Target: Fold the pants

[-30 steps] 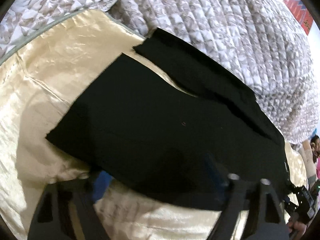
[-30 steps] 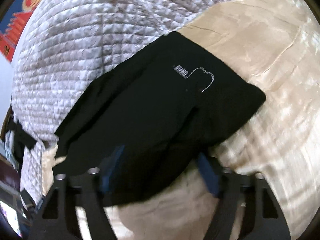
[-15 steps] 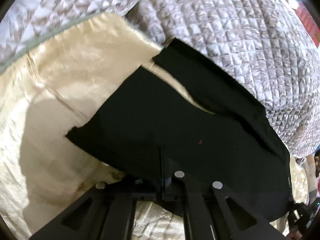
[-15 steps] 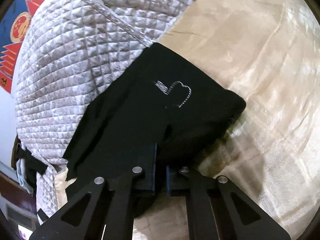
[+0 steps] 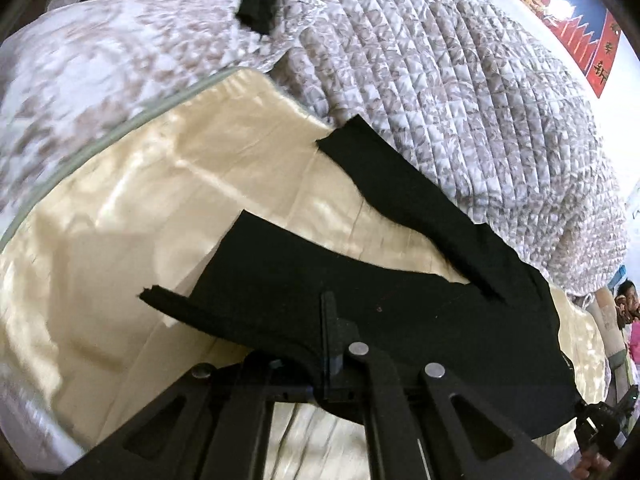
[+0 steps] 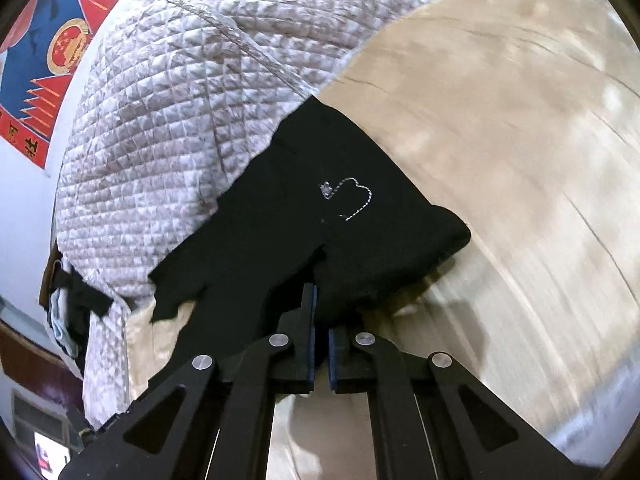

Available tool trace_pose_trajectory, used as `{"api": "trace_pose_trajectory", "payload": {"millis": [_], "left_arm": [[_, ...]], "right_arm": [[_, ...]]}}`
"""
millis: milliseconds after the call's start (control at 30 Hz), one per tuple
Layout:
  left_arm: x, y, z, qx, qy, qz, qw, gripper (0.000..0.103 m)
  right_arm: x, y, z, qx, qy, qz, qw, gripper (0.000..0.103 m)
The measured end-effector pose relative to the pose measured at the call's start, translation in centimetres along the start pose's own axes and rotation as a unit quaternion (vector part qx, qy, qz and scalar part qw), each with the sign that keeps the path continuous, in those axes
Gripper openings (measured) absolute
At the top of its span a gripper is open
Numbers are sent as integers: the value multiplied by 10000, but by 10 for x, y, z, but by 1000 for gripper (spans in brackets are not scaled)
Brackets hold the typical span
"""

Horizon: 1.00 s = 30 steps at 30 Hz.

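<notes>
- Glossy cream satin sheet (image 5: pixel 120 208), creased; quilted grey-white coverlet (image 5: pixel 460 92) behind.
- Black matte pants (image 5: pixel 400 292) spread on sheet, legs now splayed in a V.
- Left gripper (image 5: pixel 330 344) clamped on pants edge; wide a second ago.
- Right gripper (image 6: pixel 320 344) pinching bunched waistband, hem now lifted.

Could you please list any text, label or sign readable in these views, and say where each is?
Poster: yellow characters on its red border, too blurred to read; a round emblem, no legible words.
Pants: small white mark beside a stitched outline, too small to read.
Nothing else carries text.
</notes>
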<state>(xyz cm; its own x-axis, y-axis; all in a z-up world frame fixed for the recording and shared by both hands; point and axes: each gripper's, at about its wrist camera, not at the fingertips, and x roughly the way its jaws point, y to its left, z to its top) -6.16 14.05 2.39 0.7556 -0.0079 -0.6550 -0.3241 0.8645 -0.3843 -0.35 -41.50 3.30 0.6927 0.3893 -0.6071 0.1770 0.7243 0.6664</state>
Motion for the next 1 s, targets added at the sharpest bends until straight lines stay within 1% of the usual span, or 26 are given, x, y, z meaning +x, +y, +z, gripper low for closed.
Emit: {"api": "trace_pose_trajectory", "payload": {"millis": [100,167,200,267,367,467,500,567,600,633,667,700,767,800,833,867,900,933,967,1000], "left_arm": [[-5,4,-19,177,90,42,9998,4],[4,6,-29,296,258,268,9989,4],[6,7,-31,319,303,292,9986,4],[2,8,-31,299,206,247,9990,4],[-7,8,-29,302,40,193,9993,4],[-23,6,-32,309,-172,228,9991,4],[-23,6,-33,336,-180,242,9990,4],[-14,7,-37,368,4,345,9987,4],[-8,12,-38,333,155,439,9984,4],[-4,15,-39,257,281,490,9981,5],[-4,18,-39,192,314,528,9979,9],[-8,19,-38,183,257,605,9977,10],[-19,20,-35,175,91,787,9967,12],[-26,21,-33,144,-29,1011,9948,12],[-31,23,-31,148,-135,1200,9926,12],[-38,25,-28,139,-241,1367,9902,12],[-44,27,-25,79,-334,1505,9880,12],[-49,28,-22,18,-421,1576,9866,13],[-52,26,-19,12,-465,1553,9868,13],[-53,23,-16,75,-480,1421,9887,13]], "right_arm": [[-13,-11,-17,77,61,-113,9999,3],[-14,-22,-24,108,143,-331,9993,3],[-11,-27,-27,154,241,-365,9989,3],[-9,-30,-32,159,307,-356,9988,3],[-14,-30,-35,111,141,-276,9995,3],[-22,-27,-36,98,-2,-235,9997,3],[-26,-25,-37,47,-86,-241,9997,3],[-28,-27,-38,-16,-114,-358,9993,3],[-24,-31,-38,17,-53,-420,9991,3],[-18,-37,-39,89,102,-471,9988,3],[-12,-41,-41,181,257,-518,9982,4],[-12,-44,-43,263,268,-553,9978,5],[-18,-46,-44,296,177,-628,9974,10],[-23,-46,-43,291,130,-709,9970,14],[-27,-46,-42,313,120,-760,9965,23],[-34,-46,-41,343,43,-868,9956,24],[-45,-45,-38,313,-123,-1071,9937,24],[-53,-44,-36,268,-242,-1160,9926,24],[-63,-39,-33,145,-456,-1263,9908,24],[-70,-31,-30,-37,-647,-1355,9887,24]]}}
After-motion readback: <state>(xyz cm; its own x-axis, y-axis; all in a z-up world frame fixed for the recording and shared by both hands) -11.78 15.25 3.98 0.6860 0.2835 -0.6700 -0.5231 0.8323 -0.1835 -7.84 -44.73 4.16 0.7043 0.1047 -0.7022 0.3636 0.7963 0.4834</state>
